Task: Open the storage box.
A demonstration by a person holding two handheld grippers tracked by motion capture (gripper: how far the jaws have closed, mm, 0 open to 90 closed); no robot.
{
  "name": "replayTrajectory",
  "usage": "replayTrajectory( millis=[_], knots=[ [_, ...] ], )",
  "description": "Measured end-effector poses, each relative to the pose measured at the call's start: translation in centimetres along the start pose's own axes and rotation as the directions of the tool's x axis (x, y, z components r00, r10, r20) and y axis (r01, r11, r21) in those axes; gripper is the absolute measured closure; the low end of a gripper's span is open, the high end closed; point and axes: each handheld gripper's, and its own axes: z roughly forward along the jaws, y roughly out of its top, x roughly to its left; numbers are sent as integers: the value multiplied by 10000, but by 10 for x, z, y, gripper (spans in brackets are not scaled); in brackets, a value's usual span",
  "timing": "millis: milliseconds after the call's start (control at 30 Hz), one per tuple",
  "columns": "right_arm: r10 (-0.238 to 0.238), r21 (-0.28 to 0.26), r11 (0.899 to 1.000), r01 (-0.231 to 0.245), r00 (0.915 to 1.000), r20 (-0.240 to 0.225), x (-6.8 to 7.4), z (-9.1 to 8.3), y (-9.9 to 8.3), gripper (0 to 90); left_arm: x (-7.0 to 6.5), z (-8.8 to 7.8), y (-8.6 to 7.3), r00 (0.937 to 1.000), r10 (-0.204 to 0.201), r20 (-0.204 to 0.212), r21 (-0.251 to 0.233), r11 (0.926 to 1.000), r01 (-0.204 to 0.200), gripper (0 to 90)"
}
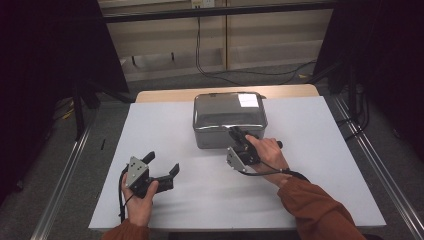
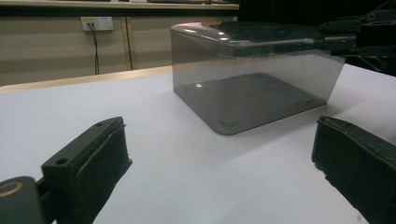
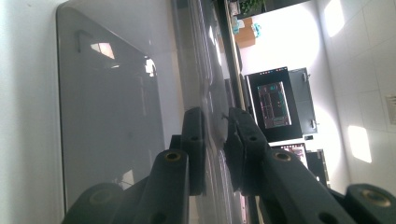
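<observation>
Container: smoky translucent box with a lid, standing on the white table toward its far middle; every place below is given from this box.
Lid: seated on the box, its rim overhanging the walls, seen in the left gripper view as a pale edge along the top.
Right gripper: at the near side of the box, by its right half, jaws brought together on the lid's rim; in the right gripper view the two black jaws pinch the thin edge between them.
Right hand: just near of the box, wrapped around the gripper body, rust-coloured sleeve trailing back to the table's near edge.
Left gripper: well apart from the box, to its near left, low over the bare table, jaws spread wide with nothing between them.
Left hand: nearer still than that gripper, at the table's near edge.
Cable: black lead looping from the right gripper, near of the box.
</observation>
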Motion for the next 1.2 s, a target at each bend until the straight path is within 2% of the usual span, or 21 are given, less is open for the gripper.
replayTrajectory(
  millis=[133,233,300,367,500,567,600,700,800,900,933,967,1033,1067,1167,1200],
  knots=[
    [39,-38,10000,-39,10000,-6,-1,0,0,776,0,7,2,9999,148,-18,-2,9999,-148,30],
    [54,-32,10000,-54,10000,-2,-1,0,0,776,-2,12,4,9983,577,97,53,9983,-577,30],
    [100,-50,9999,-100,9999,68,-2,0,0,777,-4,14,6,9976,688,81,3,9976,-688,18],
    [122,-77,9999,-121,9999,108,-4,0,0,779,-4,15,8,9980,559,308,-199,9983,-553,15],
    [179,-118,9998,-177,9996,220,-7,0,2,782,-4,18,12,9973,673,308,-349,9972,-662,15],
    [252,-154,9996,-247,9992,320,-9,-1,2,784,-5,24,15,9984,440,351,-446,9981,-424,15],
    [301,-142,9995,-296,9990,332,-10,-1,2,784,-5,25,16,9981,462,409,-482,9979,-443,15],
    [331,-191,9993,-324,9988,354,-12,-1,2,786,-7,32,21,9978,391,539,-419,9984,-369,18],
    [387,-225,9990,-380,9986,353,-13,-1,1,786,-9,38,25,9968,542,596,-461,9976,-515,21],
    [381,-202,9991,-374,9987,352,-14,-1,2,787,-7,47,30,9952,749,623,-213,9971,-737,22],
    [332,-201,9993,-325,9988,364,-15,-1,2,787,-5,49,32,9954,734,622,-222,9971,-722,26],
    [378,-206,9991,-371,9986,377,-15,-1,2,787,-3,51,34,9969,557,558,-261,9982,-543,26],
    [398,-228,9990,-390,9985,376,-17,-1,2,788,-1,55,38,9968,418,688,-358,9986,-394,27],
    [348,-224,9992,-340,9987,380,-18,-1,2,789,0,57,39,9962,528,694,-391,9980,-502,27],
    [363,-254,9991,-354,9987,369,-19,0,2,788,0,62,44,9960,453,774,-490,9979,-415,26],
    [353,-262,9991,-343,9986,388,-20,0,2,788,-1,64,46,9950,599,798,-426,9975,-566,27]
  ],
)
